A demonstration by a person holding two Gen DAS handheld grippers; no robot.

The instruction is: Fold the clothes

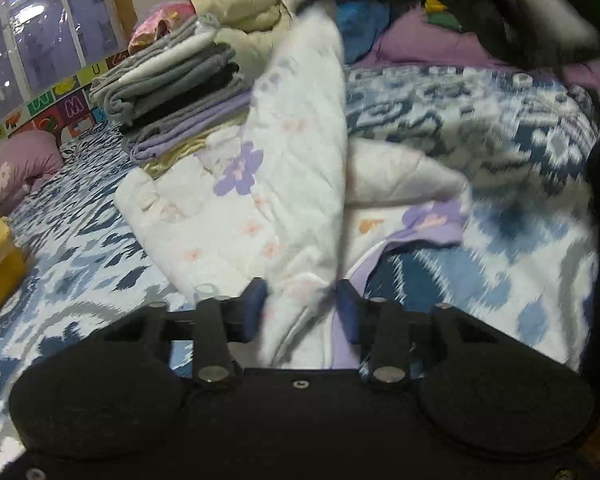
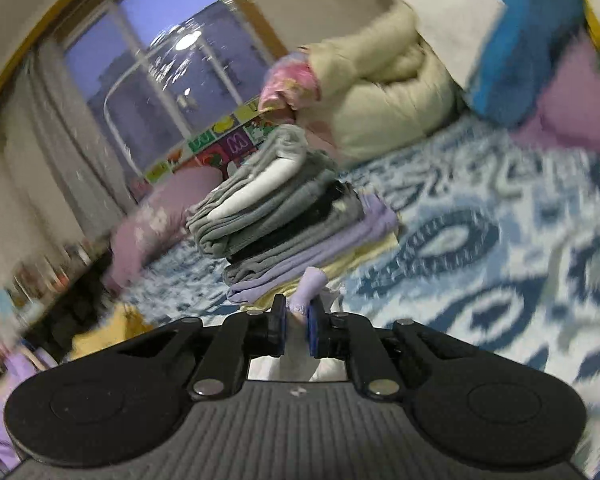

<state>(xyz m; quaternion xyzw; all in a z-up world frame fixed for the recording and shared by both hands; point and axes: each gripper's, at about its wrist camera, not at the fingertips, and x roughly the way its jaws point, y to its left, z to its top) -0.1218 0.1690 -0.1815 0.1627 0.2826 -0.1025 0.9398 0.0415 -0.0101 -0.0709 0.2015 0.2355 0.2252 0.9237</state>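
- left gripper (image 1: 302,300) is sitting nearest the lens, its blue pads closing on a bunched edge of the white floral garment (image 1: 260,184), cloth filling the gap between the fingers.
- right gripper (image 2: 295,320) is pinching a lilac-trimmed bit of cloth, its pads nearly together; judging by colour, this is likely a cuff of the same garment, though the right view is not showing the rest.
- garment is lying partly lifted on the patterned bedspread (image 1: 520,240), rising toward the top of the left view, with one sleeve spreading flat to the right.
- folded stack (image 1: 180,92) is standing just beside the garment's far edge, touching or overlapping it; which, i cannot tell.
- both views are blurring, so the hands are probably moving fast; slowing down would help the fold land square.
- keeping both pinches level and the cloth taut between them should be stopping it from sagging or twisting.
- swinging the cloth clear of the stack is looking wise, since a drag could topple it.
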